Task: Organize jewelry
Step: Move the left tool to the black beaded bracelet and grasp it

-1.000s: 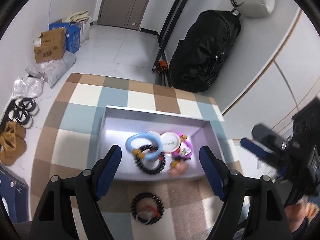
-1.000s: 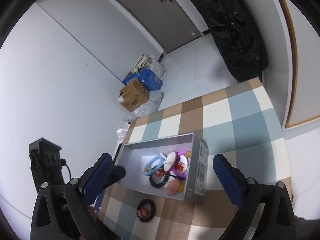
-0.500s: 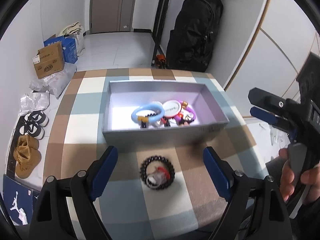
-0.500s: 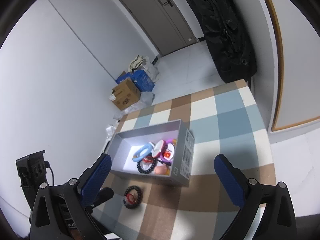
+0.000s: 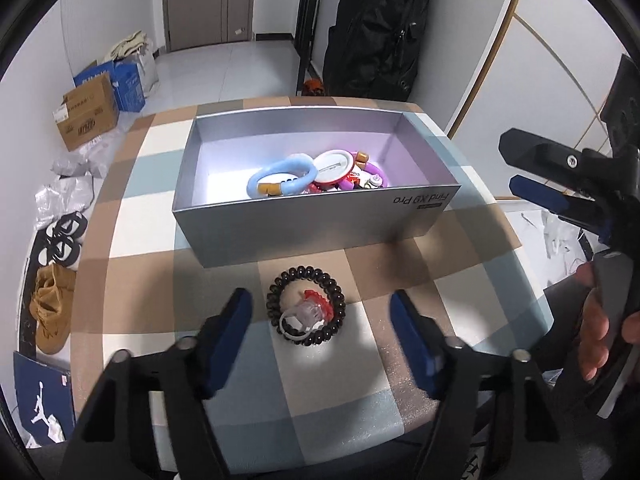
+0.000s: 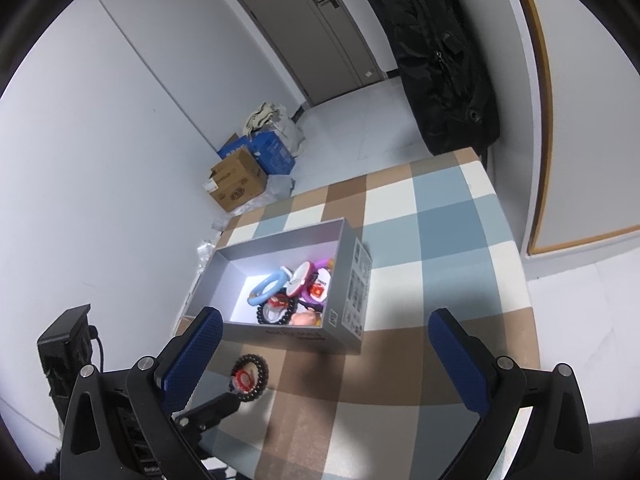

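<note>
A black bead bracelet lies on the checked tablecloth, with a clear ring with a red top inside its loop. My left gripper points down at it. Its jaws are closing, with the bracelet between them, and the blue pads stand apart from the beads. Just beyond stands a silver box holding a light-blue bangle, a white round piece and a purple bracelet. My right gripper hovers open and empty, right of the box and above the bracelet.
A hand holds the right gripper at the table's right edge. Past the table a black bag leans on the wall. Cardboard boxes and shoes lie on the floor to the left.
My left gripper drew back from over the box and sank toward the bead bracelet, which now sits between narrower jaws. The right gripper shifted slightly and stayed open.
</note>
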Demonstrator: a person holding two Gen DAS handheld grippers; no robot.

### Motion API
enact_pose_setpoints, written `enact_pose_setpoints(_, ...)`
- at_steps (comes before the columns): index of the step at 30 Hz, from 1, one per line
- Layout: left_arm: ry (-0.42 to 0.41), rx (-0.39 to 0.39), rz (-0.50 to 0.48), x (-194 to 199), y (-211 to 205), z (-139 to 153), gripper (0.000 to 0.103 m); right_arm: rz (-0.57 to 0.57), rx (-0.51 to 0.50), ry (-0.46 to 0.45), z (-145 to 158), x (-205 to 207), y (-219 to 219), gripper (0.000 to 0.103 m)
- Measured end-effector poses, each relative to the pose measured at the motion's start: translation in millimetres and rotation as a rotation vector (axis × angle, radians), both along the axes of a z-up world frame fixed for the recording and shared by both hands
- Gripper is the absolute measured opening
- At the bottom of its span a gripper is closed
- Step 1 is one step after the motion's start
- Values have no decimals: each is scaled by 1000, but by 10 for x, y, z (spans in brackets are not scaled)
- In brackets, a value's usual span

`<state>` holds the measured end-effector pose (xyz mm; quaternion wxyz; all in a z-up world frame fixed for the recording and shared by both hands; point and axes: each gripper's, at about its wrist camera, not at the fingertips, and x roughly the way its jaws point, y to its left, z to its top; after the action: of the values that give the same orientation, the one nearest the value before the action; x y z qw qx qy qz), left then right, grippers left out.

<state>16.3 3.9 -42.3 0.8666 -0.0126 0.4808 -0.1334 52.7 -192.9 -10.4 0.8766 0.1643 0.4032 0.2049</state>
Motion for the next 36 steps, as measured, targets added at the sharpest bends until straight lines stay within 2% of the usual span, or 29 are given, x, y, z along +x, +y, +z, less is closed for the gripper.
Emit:
enact_pose_setpoints(5, 16, -3, 1, -9, -3, -32, 44, 2, -7, 7, -15, 1, -2, 103)
enact_pose_setpoints(9, 39, 12, 5, 4, -16, -83, 41, 5, -12, 7, -16, -1, 7, 103)
enact_pose_setpoints(14, 53, 24, 9, 10, -17, -102, 25, 8, -15, 11, -29, 6, 22, 103)
enact_pose_setpoints(19, 36, 20, 7, -11, -32, -73, 22, 8, -15, 11, -30, 7, 27, 103)
enact_pose_setpoints(25, 31, 63, -30, -16, -98, -106, 11, 6, -15, 16, -41, 7, 33, 103)
enact_pose_setpoints(27, 24, 82, -38, -24, -127, -103, 11, 9, -14, 16, -41, 8, 31, 103)
enact_pose_setpoints(36, 33, 38, -24, 22, -35, -62, 5, 16, -21, 24, -65, 4, 53, 103)
